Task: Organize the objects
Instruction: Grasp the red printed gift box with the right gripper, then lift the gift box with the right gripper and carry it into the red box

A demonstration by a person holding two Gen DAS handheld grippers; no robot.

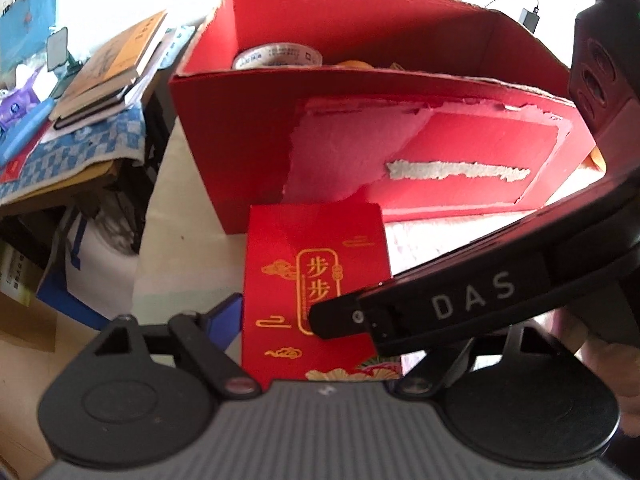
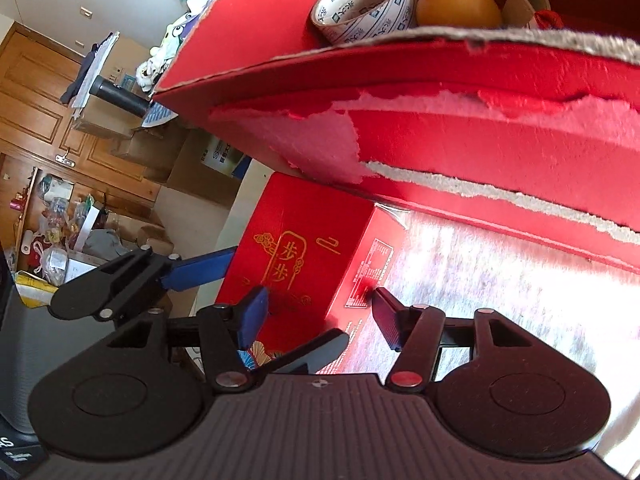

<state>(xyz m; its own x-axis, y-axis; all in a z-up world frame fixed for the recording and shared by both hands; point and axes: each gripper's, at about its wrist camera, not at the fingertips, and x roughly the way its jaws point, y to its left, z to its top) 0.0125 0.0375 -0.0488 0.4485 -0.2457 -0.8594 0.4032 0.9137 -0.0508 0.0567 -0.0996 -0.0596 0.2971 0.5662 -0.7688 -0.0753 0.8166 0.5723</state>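
A pale table top (image 1: 180,184) is seen at centre frame. A large red cardboard box (image 1: 360,120) is set on it, and a small red box (image 1: 316,280) just below it.

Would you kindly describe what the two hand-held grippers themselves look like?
Each hand-held gripper, left and right, has a ribbed grey body, black round-ended linkage arms with silver or red rivets, and blue-padded fingers. One black casing reads DAS in white.

two red boxes (image 2: 304,248) (image 1: 360,40), perhaps two tape rolls (image 2: 364,0), one egg (image 2: 458,2).
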